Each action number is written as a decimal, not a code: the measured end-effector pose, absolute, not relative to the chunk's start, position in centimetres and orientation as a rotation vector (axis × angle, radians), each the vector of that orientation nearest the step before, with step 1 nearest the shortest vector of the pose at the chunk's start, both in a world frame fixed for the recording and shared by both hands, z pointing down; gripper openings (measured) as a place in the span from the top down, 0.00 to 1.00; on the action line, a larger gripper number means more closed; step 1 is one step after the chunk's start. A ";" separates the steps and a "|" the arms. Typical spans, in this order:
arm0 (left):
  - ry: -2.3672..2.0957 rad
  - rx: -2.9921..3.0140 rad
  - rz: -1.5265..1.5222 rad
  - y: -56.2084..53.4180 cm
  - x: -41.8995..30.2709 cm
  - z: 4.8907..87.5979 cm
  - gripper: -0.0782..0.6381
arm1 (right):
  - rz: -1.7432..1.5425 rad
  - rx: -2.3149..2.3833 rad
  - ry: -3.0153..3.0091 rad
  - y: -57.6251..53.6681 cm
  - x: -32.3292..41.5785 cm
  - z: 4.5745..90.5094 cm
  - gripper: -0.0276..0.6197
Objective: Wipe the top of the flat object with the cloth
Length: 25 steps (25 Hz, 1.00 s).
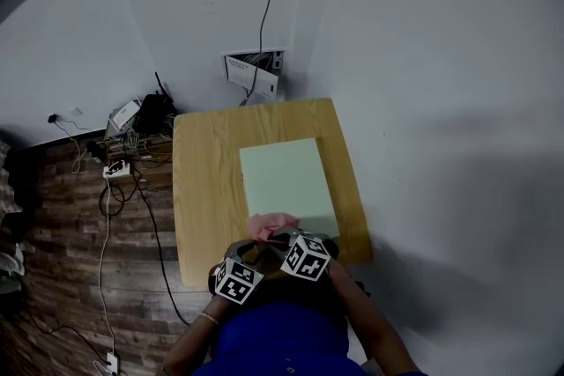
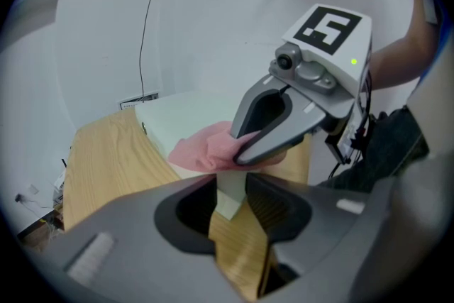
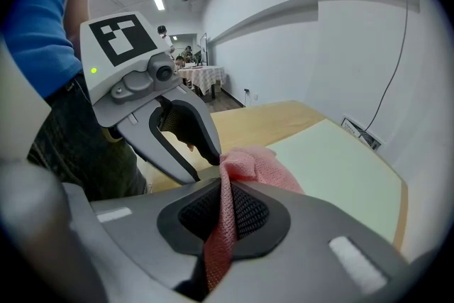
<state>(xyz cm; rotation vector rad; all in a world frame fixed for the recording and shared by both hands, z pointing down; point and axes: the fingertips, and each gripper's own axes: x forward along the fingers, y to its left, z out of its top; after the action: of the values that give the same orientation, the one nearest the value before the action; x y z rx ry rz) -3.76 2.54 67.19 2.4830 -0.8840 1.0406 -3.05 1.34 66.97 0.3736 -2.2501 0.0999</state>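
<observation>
- Right gripper is clamped on the pink cloth at the board's near edge
- Left gripper is slightly apart, empty, beside that edge
- Best to press the cloth flat and sweep across the board

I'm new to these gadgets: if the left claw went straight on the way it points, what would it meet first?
Probably the pink cloth pinched in the right claw, which crosses close ahead of the left claw; depth is hard to judge.

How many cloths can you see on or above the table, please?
1: the pink cloth, pinched in the right claw, at the near edge of the pale green board. None seems hidden.
</observation>
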 end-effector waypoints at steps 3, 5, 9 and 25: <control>-0.881 2.482 1.040 2.5 -3.8 67.2 0.71 | 0.109 0.380 -2.239 1.2 -2.4 67.0 0.93; -0.882 2.483 1.037 2.5 -3.8 67.2 0.71 | 0.119 0.388 -2.234 1.2 -1.9 67.1 0.93; -0.886 2.484 1.035 2.6 -3.8 67.1 0.71 | 0.125 0.396 -2.218 1.2 -0.8 67.1 0.93; -0.885 2.486 1.038 2.6 -3.8 67.1 0.71 | 0.160 0.455 -2.145 1.2 4.2 67.4 0.93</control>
<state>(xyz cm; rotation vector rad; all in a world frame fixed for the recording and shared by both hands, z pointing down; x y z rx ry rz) -3.79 2.55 67.14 2.4861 -0.8849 1.0384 4.21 1.15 67.35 0.4547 -2.1448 0.1601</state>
